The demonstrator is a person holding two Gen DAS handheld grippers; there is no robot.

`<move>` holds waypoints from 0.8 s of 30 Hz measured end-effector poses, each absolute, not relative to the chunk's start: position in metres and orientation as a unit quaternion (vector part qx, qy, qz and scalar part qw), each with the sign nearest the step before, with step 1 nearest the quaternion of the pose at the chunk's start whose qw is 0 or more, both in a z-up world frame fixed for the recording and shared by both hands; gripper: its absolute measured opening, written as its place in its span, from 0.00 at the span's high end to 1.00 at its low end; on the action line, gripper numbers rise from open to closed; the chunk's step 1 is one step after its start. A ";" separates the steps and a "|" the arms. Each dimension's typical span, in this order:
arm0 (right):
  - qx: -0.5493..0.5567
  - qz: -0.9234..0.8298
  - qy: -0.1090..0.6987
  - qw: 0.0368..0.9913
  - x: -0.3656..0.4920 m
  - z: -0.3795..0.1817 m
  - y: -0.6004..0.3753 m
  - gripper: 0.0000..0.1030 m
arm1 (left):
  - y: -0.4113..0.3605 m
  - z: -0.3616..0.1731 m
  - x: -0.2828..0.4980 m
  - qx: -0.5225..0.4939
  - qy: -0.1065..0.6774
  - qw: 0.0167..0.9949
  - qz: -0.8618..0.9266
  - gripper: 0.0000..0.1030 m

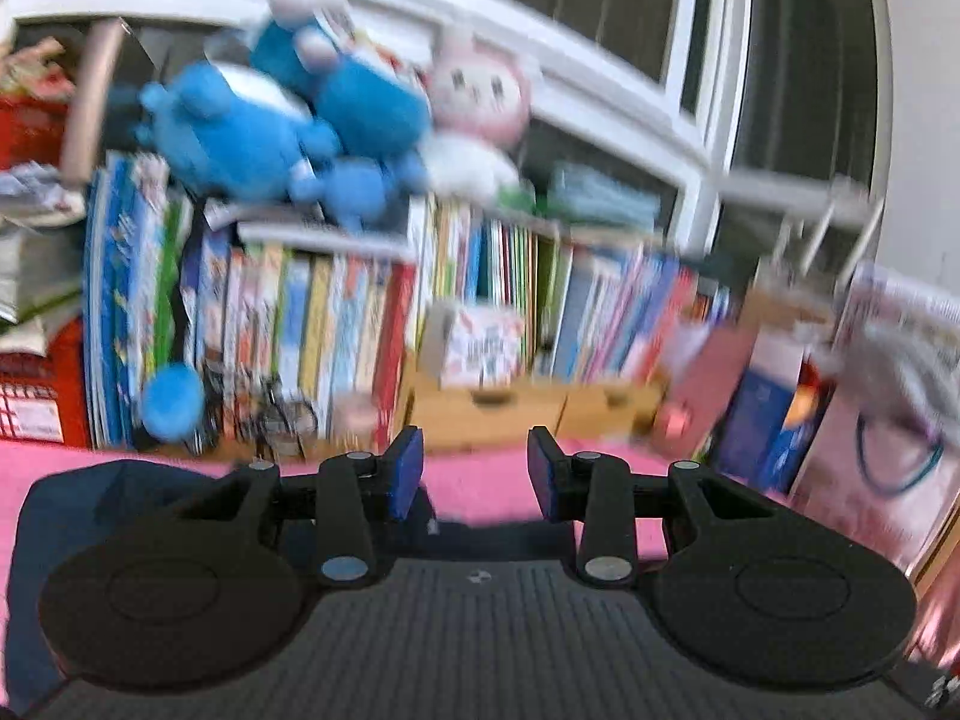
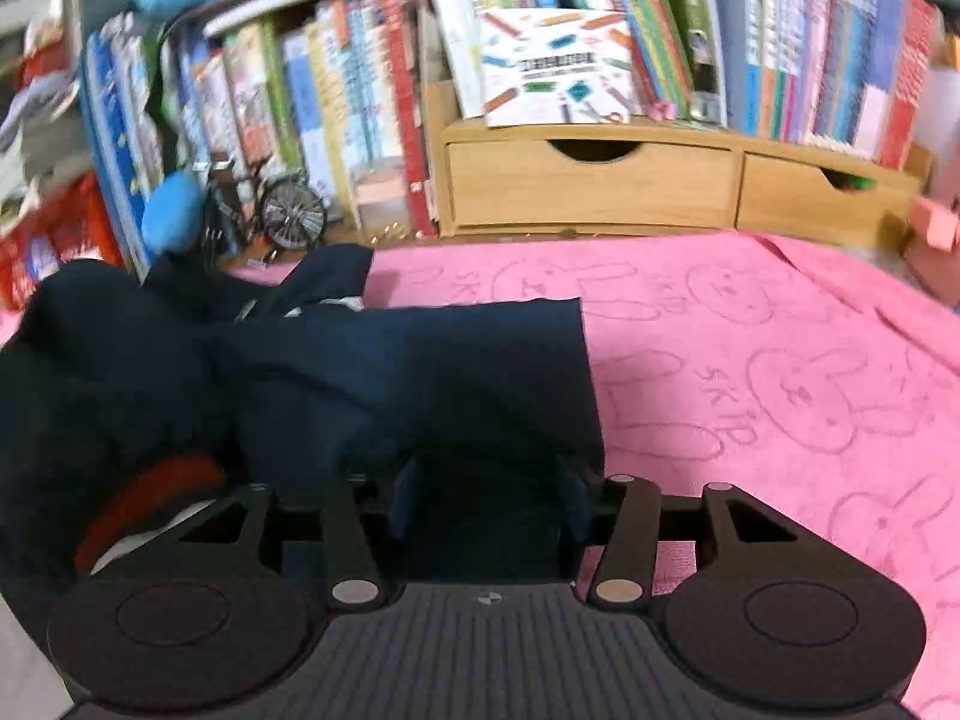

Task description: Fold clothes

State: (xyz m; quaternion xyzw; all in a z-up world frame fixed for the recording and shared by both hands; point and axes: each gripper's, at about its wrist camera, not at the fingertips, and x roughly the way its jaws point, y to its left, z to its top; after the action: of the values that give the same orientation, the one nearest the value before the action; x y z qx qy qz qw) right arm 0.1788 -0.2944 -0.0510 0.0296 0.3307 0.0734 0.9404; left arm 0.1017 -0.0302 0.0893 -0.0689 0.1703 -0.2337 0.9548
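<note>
Going left to right: the left claw [image 1: 475,474] is hanging open with nothing between its blue pads, pointing over the pink towel [image 2: 780,360] covering the surface toward the bookshelf [image 1: 360,312]. The dark navy garment [image 2: 390,372] is lying bunched on the left half of that towel, one flat panel reaching toward the middle.

The right claw [image 2: 486,504] is sitting partly open with navy cloth between its fingers, though I honestly can't tell if the pads are actually pinching it. The risk I'm seeing is that the fabric slides out mid-fold, or the claw grabs several layers and drags the whole heap crooked.

The left view is blurring badly, and the garment's shape, sleeves and that red patch [image 2: 150,492] are hard to make out.
</note>
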 end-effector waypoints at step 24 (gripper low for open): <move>0.094 0.153 0.382 0.907 0.146 -0.031 -0.221 0.08 | 0.097 -0.009 0.053 0.025 0.260 0.964 0.037 0.60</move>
State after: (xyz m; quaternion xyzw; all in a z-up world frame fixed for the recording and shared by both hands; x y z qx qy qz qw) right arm 0.1460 -0.2212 -0.0312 0.0935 0.3821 0.1525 0.9066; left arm 0.0528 0.0973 -0.0090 0.0254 0.2605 0.0366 0.9644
